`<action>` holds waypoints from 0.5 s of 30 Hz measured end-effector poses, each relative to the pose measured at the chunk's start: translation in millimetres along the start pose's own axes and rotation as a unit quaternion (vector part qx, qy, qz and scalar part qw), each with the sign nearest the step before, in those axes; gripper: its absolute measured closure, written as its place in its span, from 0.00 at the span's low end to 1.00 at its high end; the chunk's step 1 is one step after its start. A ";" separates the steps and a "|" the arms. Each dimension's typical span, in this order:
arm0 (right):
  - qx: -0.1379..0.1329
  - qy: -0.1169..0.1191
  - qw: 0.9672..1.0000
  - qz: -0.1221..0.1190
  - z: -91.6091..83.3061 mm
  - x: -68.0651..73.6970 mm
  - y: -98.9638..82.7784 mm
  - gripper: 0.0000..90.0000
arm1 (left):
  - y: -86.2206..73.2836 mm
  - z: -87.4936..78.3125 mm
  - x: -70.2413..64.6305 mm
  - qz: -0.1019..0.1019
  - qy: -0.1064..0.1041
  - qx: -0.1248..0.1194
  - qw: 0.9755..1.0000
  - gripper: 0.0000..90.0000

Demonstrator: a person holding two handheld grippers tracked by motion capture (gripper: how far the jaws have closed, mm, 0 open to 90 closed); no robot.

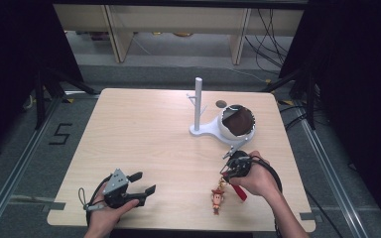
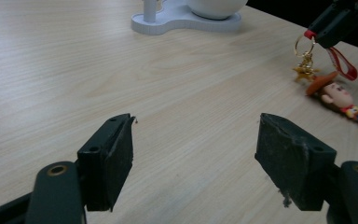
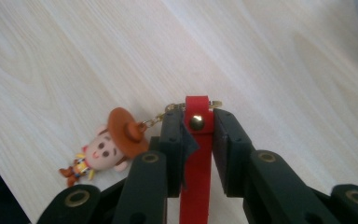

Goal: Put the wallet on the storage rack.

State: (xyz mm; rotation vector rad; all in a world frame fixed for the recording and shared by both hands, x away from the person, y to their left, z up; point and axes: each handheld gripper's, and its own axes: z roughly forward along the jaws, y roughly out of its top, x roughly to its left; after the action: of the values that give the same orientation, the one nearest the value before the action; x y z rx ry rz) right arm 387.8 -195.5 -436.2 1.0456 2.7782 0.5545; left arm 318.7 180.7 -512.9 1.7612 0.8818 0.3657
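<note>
**Keychain strap pinched in the right hand-held gripper**

Nearest the person, the left hand-held gripper (image 1: 141, 184) lies low over the front left part of the counter (image 1: 144, 134), held in the left hand (image 1: 106, 215). Its jaws stand wide apart with nothing between them; in the left gripper view only bare wood shows between the two black pads (image 2: 114, 158).

To the right, a little farther in, the right hand (image 1: 258, 181) holds the right hand-held gripper (image 1: 230, 168). Its jaws are closed nearly together on the red strap (image 3: 196, 154) of a keychain, the pads pressing the strap from both sides just below its brass stud. A gold ring and short chain (image 3: 161, 116) run from the strap's top to a small cowboy figure (image 1: 219, 197) with an orange hat. In the high view the figure sits near the front edge of the counter, just beside the right hand; whether it touches the wood I cannot tell.

Farther back, right of centre, stands a white stand (image 1: 198, 106) with an upright post, and touching its base a white bowl (image 1: 225, 130) with a dark brown inside.
</note>
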 end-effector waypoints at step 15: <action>-0.100 -0.019 0.995 -0.007 -35.7 9.3 23.6 0.84 | 47.9 19.2 -24.1 0.064 -0.077 -0.015 0.995 0.37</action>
State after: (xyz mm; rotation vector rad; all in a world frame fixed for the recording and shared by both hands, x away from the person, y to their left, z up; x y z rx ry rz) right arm 386.7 -183.5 -394.1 0.9813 2.6283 0.7835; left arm 332.8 143.4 -472.2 1.7958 0.6524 0.3190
